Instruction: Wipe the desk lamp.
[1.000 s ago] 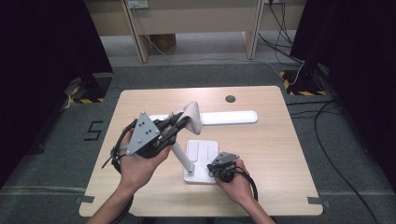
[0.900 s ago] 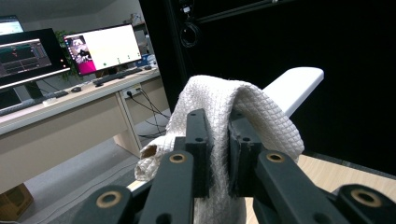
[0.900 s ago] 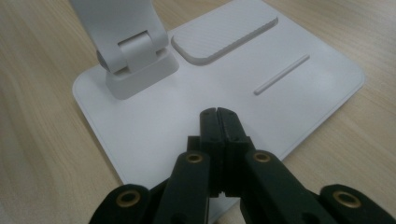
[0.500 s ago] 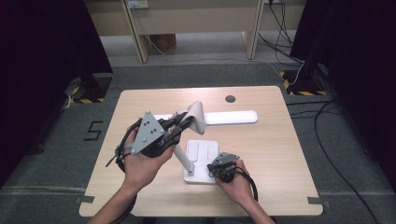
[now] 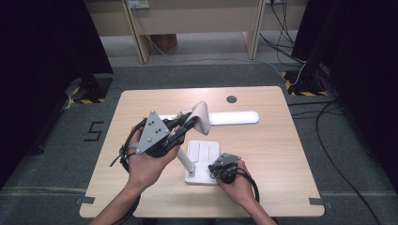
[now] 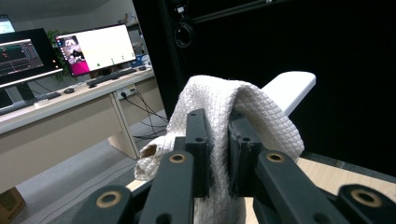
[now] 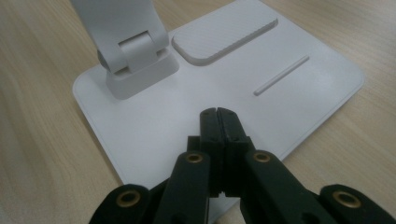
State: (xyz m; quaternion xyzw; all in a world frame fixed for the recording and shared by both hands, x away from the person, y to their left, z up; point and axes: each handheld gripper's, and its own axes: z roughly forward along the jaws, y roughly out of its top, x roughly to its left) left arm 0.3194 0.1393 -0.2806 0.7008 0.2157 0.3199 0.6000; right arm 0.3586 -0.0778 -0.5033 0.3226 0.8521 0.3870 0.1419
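A white desk lamp stands on the wooden table (image 5: 281,140), its flat base (image 5: 202,164) near the front and its long head bar (image 5: 234,117) reaching right. A white waffle-weave cloth (image 5: 202,116) (image 6: 219,105) is draped over the bar near its joint. My left gripper (image 5: 190,121) (image 6: 217,140) is shut on this cloth, pinching a fold between its black jaws. My right gripper (image 5: 217,167) (image 7: 218,114) is shut with nothing between its jaws, tips pressed down on the lamp base (image 7: 187,100) beside the arm's hinge (image 7: 135,56).
A dark round grommet (image 5: 231,99) sits in the table's far edge. Cables (image 5: 328,117) run over the floor at right, and a desk with monitors (image 6: 95,46) stands beyond the table. Bare tabletop lies to the right of the lamp.
My left gripper has carried the cloth a little to the right along the lamp bar. The right hand has stayed on the base.
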